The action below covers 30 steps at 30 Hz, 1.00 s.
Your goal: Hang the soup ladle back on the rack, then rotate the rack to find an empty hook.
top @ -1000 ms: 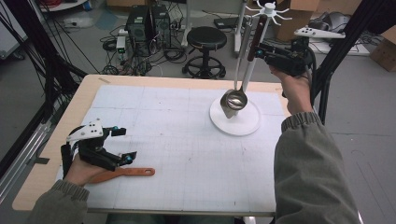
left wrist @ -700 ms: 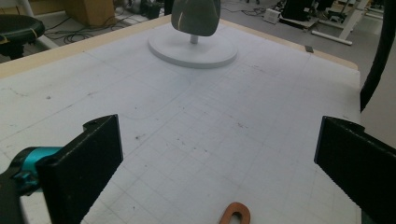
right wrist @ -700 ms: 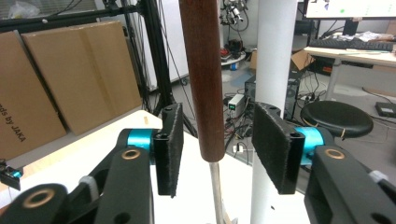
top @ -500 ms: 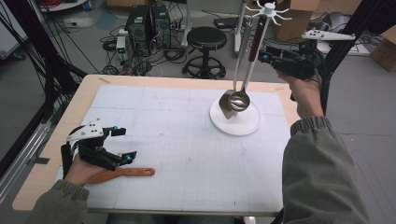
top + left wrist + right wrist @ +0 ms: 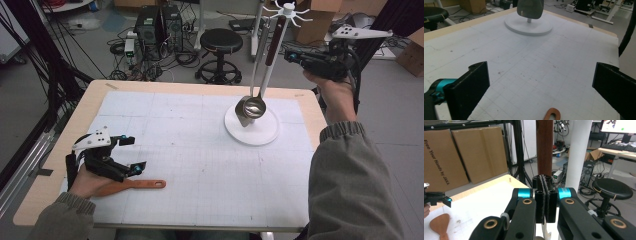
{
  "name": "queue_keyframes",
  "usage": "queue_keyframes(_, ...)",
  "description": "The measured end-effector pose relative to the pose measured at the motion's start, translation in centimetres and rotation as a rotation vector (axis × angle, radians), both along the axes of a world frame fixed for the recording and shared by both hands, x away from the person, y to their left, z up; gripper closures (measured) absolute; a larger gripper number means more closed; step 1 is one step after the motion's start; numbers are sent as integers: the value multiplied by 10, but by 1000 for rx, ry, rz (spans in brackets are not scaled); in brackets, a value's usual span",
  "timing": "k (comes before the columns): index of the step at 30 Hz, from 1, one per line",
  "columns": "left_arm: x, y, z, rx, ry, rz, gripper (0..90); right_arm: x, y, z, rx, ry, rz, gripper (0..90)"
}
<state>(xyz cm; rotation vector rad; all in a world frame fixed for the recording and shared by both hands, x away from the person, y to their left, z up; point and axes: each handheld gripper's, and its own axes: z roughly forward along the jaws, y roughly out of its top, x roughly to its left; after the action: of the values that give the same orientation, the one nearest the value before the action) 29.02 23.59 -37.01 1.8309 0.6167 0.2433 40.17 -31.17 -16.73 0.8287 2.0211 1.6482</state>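
- High view: my right tongs (image 5: 292,54) hover at upper right, jaws having just closed, pressed together with nothing between, just beside the brown-handled ladle (image 5: 254,106) hanging on the white rack (image 5: 251,131).
- My left tongs (image 5: 131,154) rest wide at lower left, near the wooden spatula (image 5: 131,185) lying on the surface (image 5: 200,165).

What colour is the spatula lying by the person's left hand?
Orange-brown wooden spatula, clearest in the high view.
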Motion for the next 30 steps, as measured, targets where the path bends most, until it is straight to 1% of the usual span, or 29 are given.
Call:
queue_keyframes(1, 0, 0, 0, 3, -3, -1, 17, 0, -1, 2, 5, -1, 3, 896)
queue_keyframes(4, -1, 1, 0, -4, -2, 3, 17, 0, -3, 8, -5, -9, 4, 896)
queue_keyframes(6, 0, 2, 0, 2, -3, 0, 17, -1, -4, 13, -9, -13, 5, 896)
queue_keyframes(10, -1, 2, 0, -3, 0, -1, 17, -2, -7, 22, -14, -20, 9, 896)
queue_keyframes(13, -1, 1, -1, -5, 3, -1, 17, -3, -9, 27, 8, -22, 16, 896)
queue_keyframes(15, -1, 2, 0, -2, 1, -3, 17, -2, -10, 30, 8, -29, 17, 896)
queue_keyframes(22, -1, 1, -1, 1, 3, -6, 17, -2, -13, 35, 11, -34, 2, 896)
queue_keyframes(28, -1, 2, -1, -4, 2, -5, 17, 1, -17, 39, 9, -39, -6, 896)
queue_keyframes(30, -1, 2, -1, -6, 1, -6, 17, 2, -19, 41, 17, -41, -8, 896)
